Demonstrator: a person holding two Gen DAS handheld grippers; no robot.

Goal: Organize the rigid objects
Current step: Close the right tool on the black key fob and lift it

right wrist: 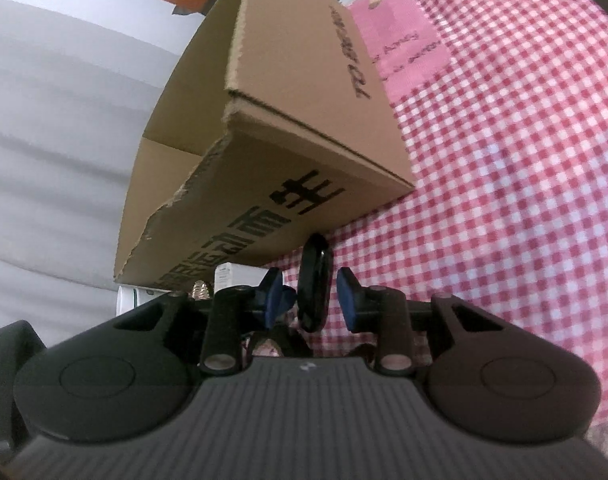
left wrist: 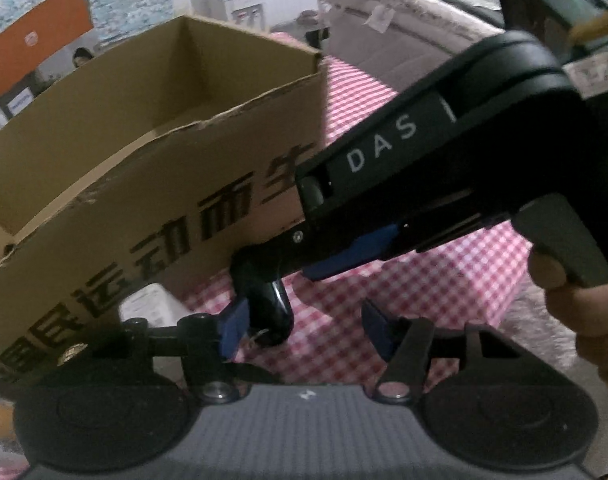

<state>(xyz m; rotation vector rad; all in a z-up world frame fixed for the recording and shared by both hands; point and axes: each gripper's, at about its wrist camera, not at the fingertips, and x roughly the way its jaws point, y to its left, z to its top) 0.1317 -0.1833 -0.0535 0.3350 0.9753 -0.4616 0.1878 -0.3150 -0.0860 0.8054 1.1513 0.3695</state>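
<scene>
A glossy black oval object stands on edge between the blue pads of my right gripper, which is shut on its two flat sides. In the left wrist view the same black object hangs just in front of the cardboard box, with the right gripper's black housing reaching in from the right. My left gripper is open. Its left pad sits right beside the object and its right pad stands well away, over the checked cloth.
The open brown box with black print lies on a pink checked cloth. A white packet and small items rest at the box's base. A person's hand holds the right gripper. A pink card lies beyond the box.
</scene>
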